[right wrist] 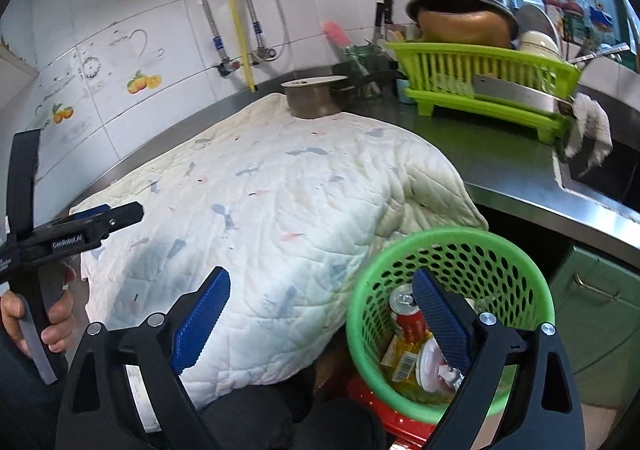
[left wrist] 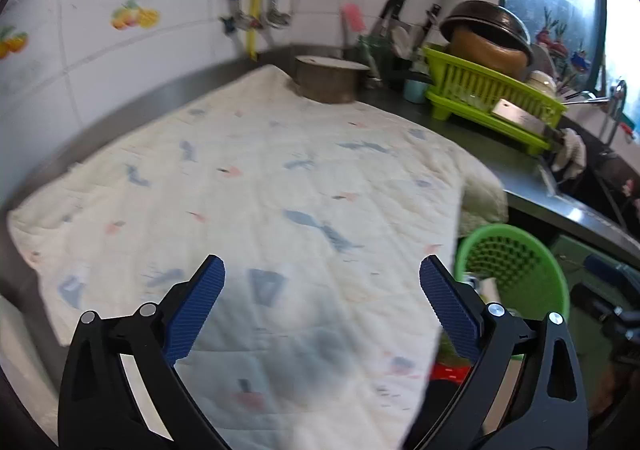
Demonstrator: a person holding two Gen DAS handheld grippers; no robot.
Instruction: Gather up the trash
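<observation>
Trash looks mostly collected: red can (right wrist: 408,320) and wrappers (right wrist: 402,360) sit in the green basket (right wrist: 460,242) (quilt (right wrist: 260,201) on the bench looks bare). Left claw (left wrist: 322,304) and right claw (right wrist: 320,320) both released, holding nothing.

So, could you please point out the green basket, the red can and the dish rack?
green basket (right wrist: 516,250): right wrist view, far rim.
red can (right wrist: 410,324): right wrist view, its side.
dish rack (right wrist: 480,63): right wrist view, slatted front wall.

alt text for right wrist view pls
Open right tongs, holding nothing, hang over a green basket of trash: a red can and wrappers. A quilt covers the counter; the left tongs sit at left.
</observation>
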